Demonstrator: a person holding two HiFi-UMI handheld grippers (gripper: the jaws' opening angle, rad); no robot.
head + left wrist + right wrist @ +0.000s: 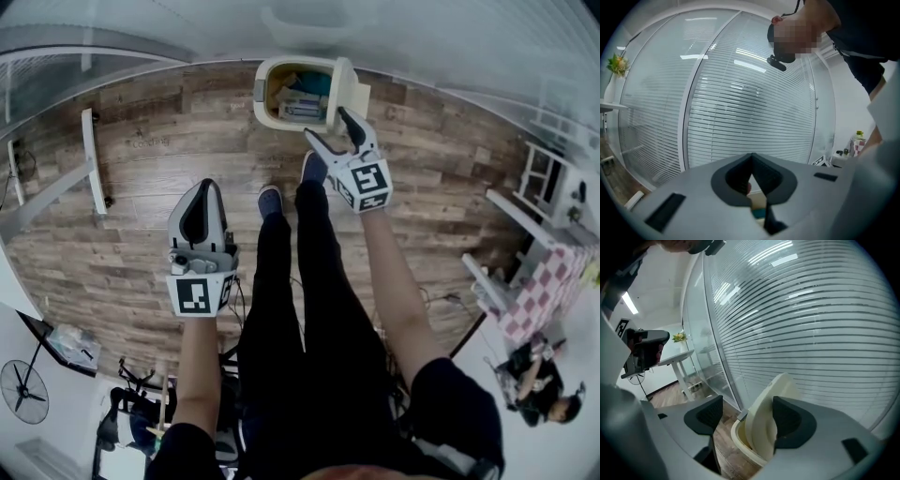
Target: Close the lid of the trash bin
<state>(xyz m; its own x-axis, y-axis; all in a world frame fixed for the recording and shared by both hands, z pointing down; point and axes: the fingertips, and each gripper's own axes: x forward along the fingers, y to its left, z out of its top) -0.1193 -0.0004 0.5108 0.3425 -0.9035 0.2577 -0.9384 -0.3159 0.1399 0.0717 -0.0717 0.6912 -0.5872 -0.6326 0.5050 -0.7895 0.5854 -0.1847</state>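
Note:
The cream trash bin (281,120) stands on the wood floor by the glass wall, with rubbish showing inside. Its lid (343,90) stands upright along the bin's right side. My right gripper (327,126) is open just in front of the bin, its fingers on either side of the lid's near edge. In the right gripper view the lid (764,413) rises between the jaws, close against the right pad (790,420); I cannot tell whether they touch. The bin rim (738,439) shows below. My left gripper (199,211) hangs shut and empty, well back to the left. Its closed tips (752,157) face the blinds.
A glass wall with blinds (422,37) runs right behind the bin. The person's shoes (270,199) stand just short of it. A white desk frame (91,159) is at the left, a checkered-cloth table (544,291) at the right, with another person (544,394) beyond.

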